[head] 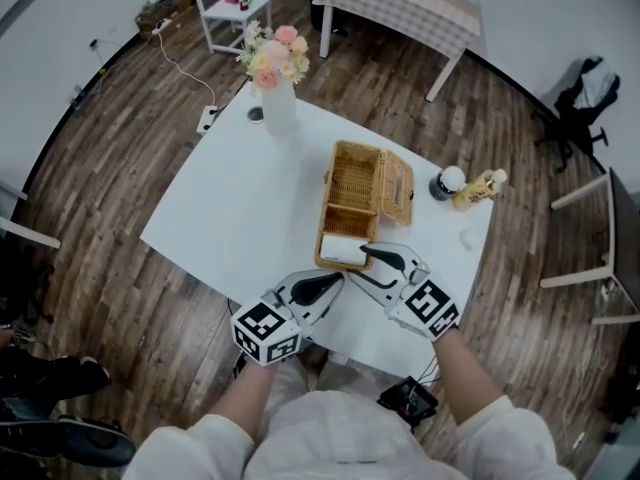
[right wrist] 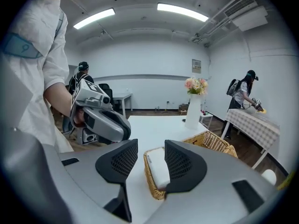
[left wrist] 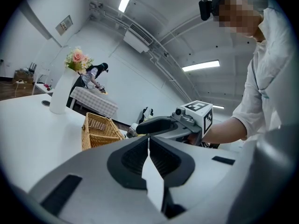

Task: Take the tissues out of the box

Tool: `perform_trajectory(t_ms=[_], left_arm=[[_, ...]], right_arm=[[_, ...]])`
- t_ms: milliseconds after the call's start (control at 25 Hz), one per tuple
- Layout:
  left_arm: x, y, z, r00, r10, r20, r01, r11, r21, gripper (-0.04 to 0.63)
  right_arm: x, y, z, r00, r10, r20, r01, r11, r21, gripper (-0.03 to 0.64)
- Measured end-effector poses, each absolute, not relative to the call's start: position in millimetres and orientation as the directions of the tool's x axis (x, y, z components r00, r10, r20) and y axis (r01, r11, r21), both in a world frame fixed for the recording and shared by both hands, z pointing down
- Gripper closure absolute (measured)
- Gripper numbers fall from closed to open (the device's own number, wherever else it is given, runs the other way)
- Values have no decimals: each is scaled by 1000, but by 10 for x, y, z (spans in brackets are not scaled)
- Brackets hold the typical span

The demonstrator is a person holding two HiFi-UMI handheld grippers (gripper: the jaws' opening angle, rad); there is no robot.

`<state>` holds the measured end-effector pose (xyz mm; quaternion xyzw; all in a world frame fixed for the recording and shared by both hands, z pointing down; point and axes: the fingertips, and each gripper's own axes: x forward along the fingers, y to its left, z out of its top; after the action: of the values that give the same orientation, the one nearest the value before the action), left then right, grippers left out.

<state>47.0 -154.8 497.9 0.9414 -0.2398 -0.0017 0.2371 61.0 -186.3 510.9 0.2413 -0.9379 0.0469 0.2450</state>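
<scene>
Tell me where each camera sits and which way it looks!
Head view: on the person's head, looking steeply down at the white table, wicker basket, left gripper, right gripper and forearms.
Left gripper view: on that gripper, looking along its shut jaws toward basket and flower vase; the right gripper shows.
Right gripper view: on that gripper, looking between its open jaws at the tissues in the basket; the left gripper shows.
All three show the basket.

Staged lab room (strip lights (right wrist: 182, 11), ceiling ducts (right wrist: 243, 8))
</scene>
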Motion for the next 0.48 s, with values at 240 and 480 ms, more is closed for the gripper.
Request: perform_trajectory(t_ms=[240, 480], left_arm=[[480, -1545, 5051, 894, -428, 132, -438, -776, 453, 594], [511, -1515, 5130, 902, -403, 152, -425, -777, 465, 594]], right_arm=[[634, -1981, 5340, -732, -407, 546, -430, 898, 92, 398], [629, -2007, 5602, -682, -372, 630, -360, 920, 153, 371]])
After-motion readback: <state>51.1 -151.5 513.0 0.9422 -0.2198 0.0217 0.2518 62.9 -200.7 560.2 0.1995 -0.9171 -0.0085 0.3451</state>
